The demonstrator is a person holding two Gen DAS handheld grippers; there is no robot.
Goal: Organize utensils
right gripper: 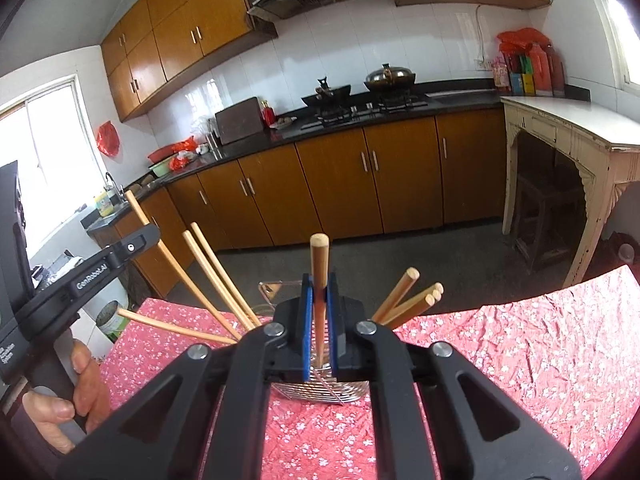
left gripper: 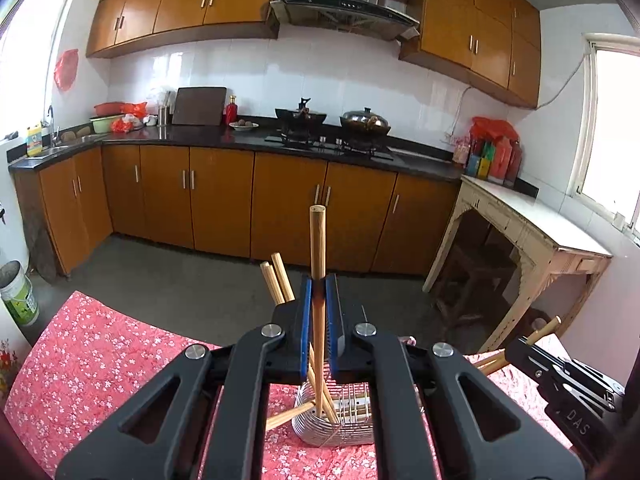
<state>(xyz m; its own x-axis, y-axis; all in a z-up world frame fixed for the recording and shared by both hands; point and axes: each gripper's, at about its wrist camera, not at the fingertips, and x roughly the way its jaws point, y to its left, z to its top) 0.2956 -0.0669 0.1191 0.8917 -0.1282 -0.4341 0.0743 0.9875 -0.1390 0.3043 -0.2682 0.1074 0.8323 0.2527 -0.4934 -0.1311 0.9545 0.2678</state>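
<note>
Left hand-held gripper point(left gripper: 318, 300) and right hand-held gripper point(right gripper: 319, 300) each clamping one chopstick point(left gripper: 318, 248) above wire holder point(left gripper: 332, 420); several already standing inside, these two remaining.

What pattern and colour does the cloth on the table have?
The tablecloth is red-pink with small white and pink flowers. The right wrist view shows it best.

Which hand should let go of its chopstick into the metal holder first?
Probably left: left gripper holds its chopstick upright, tip already inside the wire holder.
</note>
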